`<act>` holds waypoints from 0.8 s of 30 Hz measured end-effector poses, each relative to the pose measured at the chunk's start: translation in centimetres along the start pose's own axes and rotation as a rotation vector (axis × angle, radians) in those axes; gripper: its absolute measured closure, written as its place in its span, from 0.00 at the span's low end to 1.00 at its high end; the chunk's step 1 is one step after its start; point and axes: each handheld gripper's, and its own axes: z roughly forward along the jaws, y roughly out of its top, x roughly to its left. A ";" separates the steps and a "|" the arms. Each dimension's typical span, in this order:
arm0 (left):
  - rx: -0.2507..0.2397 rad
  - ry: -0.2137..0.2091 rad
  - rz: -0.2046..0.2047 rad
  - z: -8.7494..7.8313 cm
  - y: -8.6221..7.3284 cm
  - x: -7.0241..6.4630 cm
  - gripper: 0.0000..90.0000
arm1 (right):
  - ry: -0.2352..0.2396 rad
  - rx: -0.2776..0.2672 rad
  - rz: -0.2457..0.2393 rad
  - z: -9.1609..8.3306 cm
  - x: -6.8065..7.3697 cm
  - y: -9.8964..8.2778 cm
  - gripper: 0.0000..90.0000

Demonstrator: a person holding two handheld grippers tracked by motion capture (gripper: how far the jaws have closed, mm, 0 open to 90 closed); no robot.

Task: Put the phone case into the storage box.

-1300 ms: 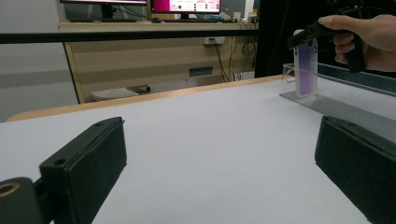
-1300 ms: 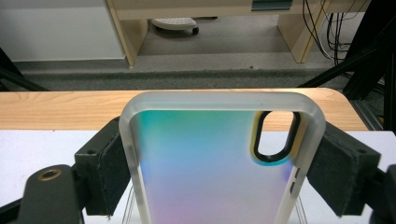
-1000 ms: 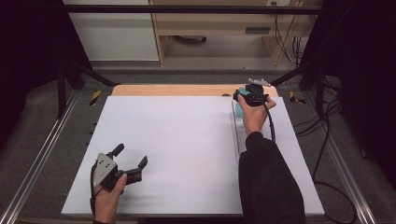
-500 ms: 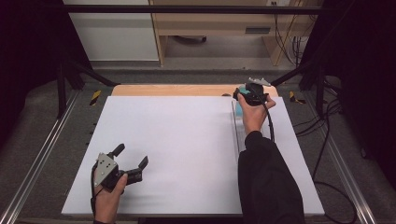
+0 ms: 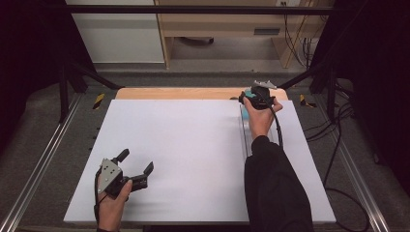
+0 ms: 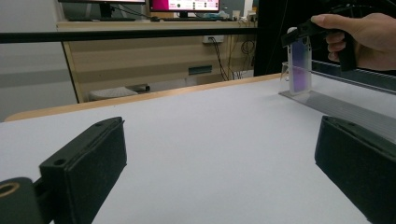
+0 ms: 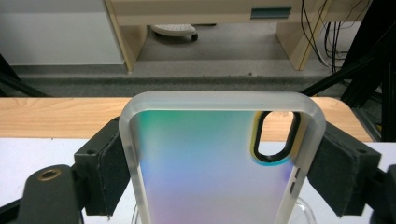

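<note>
The left gripper (image 5: pixel 137 164) is held low at the near left, its jaws spread wide with nothing between them. The right gripper (image 5: pixel 251 94) is held at the far right by the right hand (image 5: pixel 259 115) on an outstretched, dark-sleeved forearm (image 5: pixel 273 188); its jaws are pressed against both edges of a phone case (image 7: pixel 219 158).

Right claw (image 7: pixel 219 172) is gripping an upright iridescent phone case (image 7: pixel 210 172) by its side edges, both jaws pressing against it, above the white counter (image 7: pixel 28 154)
</note>
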 end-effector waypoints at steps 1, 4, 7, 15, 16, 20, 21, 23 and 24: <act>0.000 0.000 -0.001 0.0 0.0 0.0 0.02 | -0.004 -0.002 -0.003 0.0 0.0 0.0 0.19; 0.001 -0.002 0.000 0.0 0.0 0.0 0.02 | -0.007 0.003 -0.011 0.0 0.2 0.0 0.19; 0.001 -0.004 -0.001 0.1 0.0 -0.1 0.02 | -0.006 0.005 -0.011 0.0 0.2 0.0 0.19; 0.004 -0.002 0.001 0.1 0.0 -0.1 0.02 | 0.002 0.008 -0.004 0.0 0.0 0.1 0.19; 0.004 -0.002 0.000 0.1 0.0 -0.1 0.02 | 0.005 0.008 -0.001 0.1 -0.1 0.1 0.19; 0.004 -0.002 0.000 0.1 0.0 -0.1 0.02 | 0.019 0.018 0.005 0.0 -0.2 0.2 0.19; 0.005 -0.002 0.001 0.1 0.0 -0.1 0.02 | 0.026 0.020 -0.001 0.0 -0.2 0.2 0.18; 0.007 -0.002 0.001 0.1 0.0 -0.1 0.02 | 0.023 0.021 -0.011 0.1 -0.1 0.2 0.19; 0.008 -0.002 0.002 0.1 0.0 -0.1 0.02 | 0.022 0.020 -0.012 0.1 -0.1 0.2 0.18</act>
